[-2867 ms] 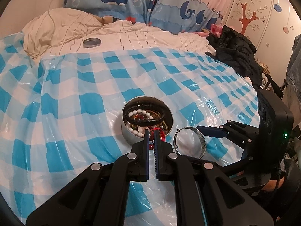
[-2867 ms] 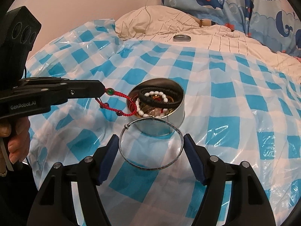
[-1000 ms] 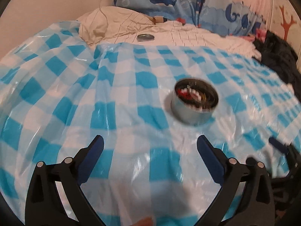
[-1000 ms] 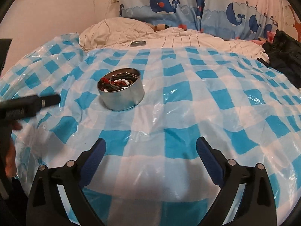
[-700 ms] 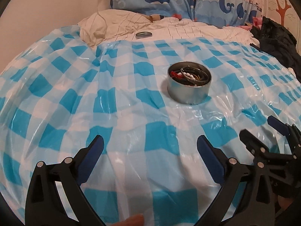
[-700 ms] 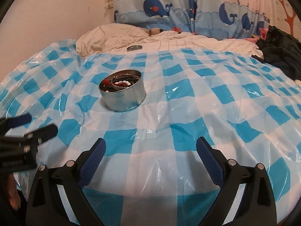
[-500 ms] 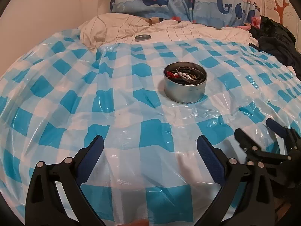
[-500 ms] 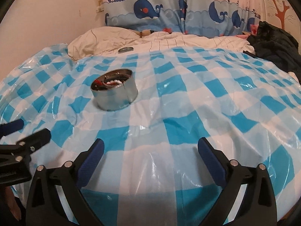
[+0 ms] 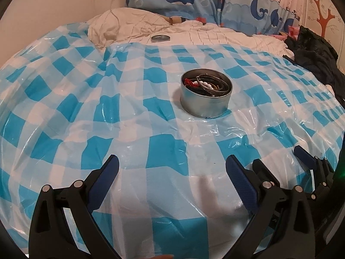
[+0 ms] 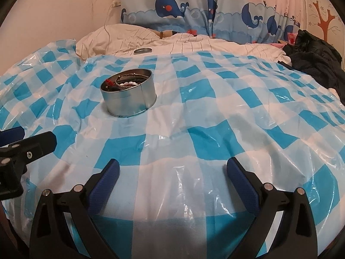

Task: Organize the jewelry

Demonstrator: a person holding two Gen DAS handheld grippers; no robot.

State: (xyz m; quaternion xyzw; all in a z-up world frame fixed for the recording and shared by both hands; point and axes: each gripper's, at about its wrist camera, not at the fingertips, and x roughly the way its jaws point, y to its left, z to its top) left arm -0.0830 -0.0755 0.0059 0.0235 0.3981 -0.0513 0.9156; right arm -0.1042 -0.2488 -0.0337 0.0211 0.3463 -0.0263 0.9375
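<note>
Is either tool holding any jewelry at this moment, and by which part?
Nothing is held. The left tool and right tool are both open and empty; the jewelry lies in the tin.

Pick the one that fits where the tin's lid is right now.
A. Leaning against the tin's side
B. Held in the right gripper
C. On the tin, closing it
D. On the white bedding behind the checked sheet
D: the lid lies flat on the white bedding, far behind the open tin, and both grippers are open and empty.
</note>
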